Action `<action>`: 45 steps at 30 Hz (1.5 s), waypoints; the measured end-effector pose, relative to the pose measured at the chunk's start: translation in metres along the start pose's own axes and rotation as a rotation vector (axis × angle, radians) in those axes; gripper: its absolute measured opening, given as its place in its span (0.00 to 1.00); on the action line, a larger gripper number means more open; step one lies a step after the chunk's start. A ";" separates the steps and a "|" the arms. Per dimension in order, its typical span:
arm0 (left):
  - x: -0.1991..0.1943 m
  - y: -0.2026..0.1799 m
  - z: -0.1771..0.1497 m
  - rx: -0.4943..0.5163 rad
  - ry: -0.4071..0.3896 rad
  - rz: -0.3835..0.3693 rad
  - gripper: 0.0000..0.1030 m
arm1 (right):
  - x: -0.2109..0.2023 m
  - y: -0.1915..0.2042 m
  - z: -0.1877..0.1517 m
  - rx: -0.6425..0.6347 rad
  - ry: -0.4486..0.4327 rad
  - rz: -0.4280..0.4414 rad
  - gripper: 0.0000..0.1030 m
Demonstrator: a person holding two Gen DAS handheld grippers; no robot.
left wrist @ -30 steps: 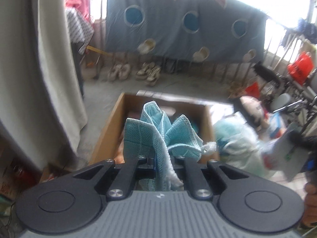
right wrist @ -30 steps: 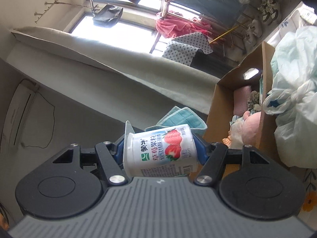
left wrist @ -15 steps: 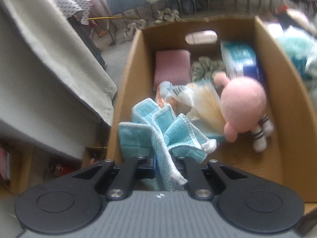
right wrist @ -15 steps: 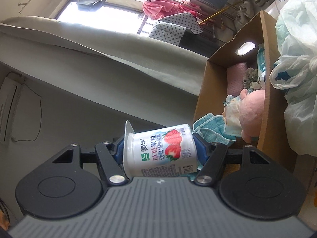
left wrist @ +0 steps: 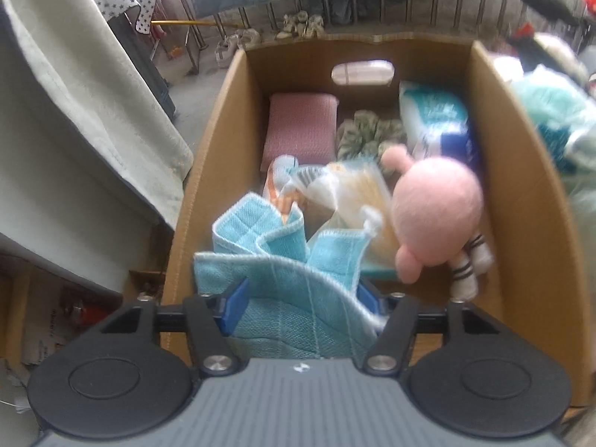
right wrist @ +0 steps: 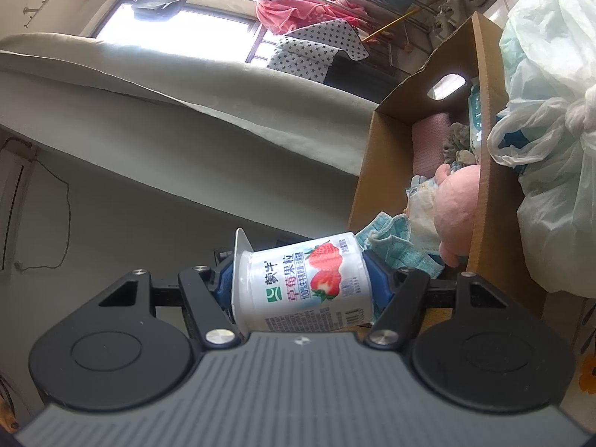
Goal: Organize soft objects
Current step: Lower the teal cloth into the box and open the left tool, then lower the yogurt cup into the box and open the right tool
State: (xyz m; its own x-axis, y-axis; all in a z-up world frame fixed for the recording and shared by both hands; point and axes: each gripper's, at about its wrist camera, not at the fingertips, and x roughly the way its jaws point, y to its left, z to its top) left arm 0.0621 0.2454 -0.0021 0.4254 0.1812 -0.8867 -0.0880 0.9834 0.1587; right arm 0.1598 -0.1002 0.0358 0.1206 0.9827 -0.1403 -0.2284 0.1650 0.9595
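A light blue cloth [left wrist: 283, 260] lies slack between the jaws of my left gripper [left wrist: 300, 301], which are opening and stand wide apart over the near end of a cardboard box [left wrist: 208, 171]. The blue pads [left wrist: 234, 305] no longer pinch it. In the box lie a pink plush toy [left wrist: 436, 201], a folded pink cloth [left wrist: 300, 126], a tissue pack [left wrist: 436, 119] and a crinkled packet [left wrist: 346, 186]. My right gripper [right wrist: 301, 283] is shut on a strawberry yogurt cup [right wrist: 305, 290] lying sideways, beside the box [right wrist: 488, 171], with the blue cloth [right wrist: 395, 238] just beyond it.
A pale draped sheet [left wrist: 85, 104] hangs left of the box. Tied plastic bags [right wrist: 551, 149] crowd its right side. Behind the box runs a railing with a blue blanket, and shoes [left wrist: 298, 26] sit on the floor.
My left gripper came down over the box and tipped downward, then its jaws opened and the blue cloth went slack. The right gripper shifted slightly, still holding the cup.
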 end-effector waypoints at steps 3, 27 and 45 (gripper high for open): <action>-0.016 0.005 -0.003 -0.020 -0.040 -0.011 0.69 | 0.009 0.003 0.000 0.001 0.016 0.011 0.65; -0.070 0.095 0.004 -0.240 -0.239 -0.004 0.69 | 0.225 -0.033 -0.010 -0.028 0.528 -0.558 0.63; -0.058 0.129 0.001 -0.309 -0.242 0.005 0.69 | 0.273 -0.071 -0.024 0.006 0.622 -0.533 0.75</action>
State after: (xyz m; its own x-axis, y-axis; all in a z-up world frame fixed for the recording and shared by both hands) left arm 0.0266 0.3616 0.0703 0.6213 0.2192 -0.7523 -0.3420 0.9396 -0.0087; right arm 0.1861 0.1584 -0.0761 -0.3469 0.6396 -0.6860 -0.2866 0.6242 0.7268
